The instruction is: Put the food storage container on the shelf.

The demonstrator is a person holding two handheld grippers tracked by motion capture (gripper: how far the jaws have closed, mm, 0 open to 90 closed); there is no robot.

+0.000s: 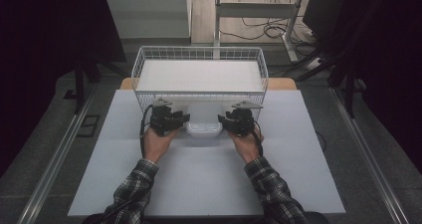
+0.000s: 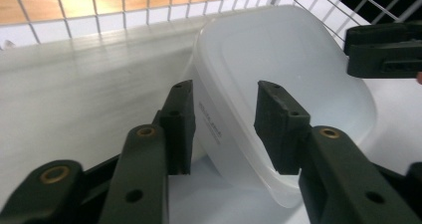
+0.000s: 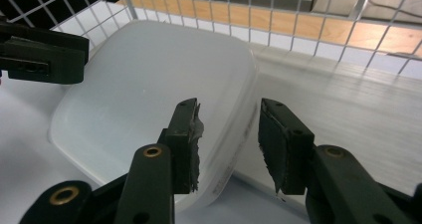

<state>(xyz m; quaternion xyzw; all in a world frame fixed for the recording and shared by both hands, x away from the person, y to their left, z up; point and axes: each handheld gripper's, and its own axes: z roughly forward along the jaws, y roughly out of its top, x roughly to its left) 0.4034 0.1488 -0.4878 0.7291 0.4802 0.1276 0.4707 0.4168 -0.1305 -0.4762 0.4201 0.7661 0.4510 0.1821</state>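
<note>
A plastic box (image 1: pixel 203 122) on the counter (image 1: pixel 209 174) is flanked by left tongs (image 1: pixel 180 119) and right tongs (image 1: pixel 226 120), both spread, beside a basket (image 1: pixel 200 55)

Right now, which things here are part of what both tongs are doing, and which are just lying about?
In the job:
- translucent white plastic lidded container
- left tongs and right tongs, each open astride one edge of it
- white wire mesh basket, right beside it

Lying about:
- black cables on the floor
- white metal frame behind the table
</note>
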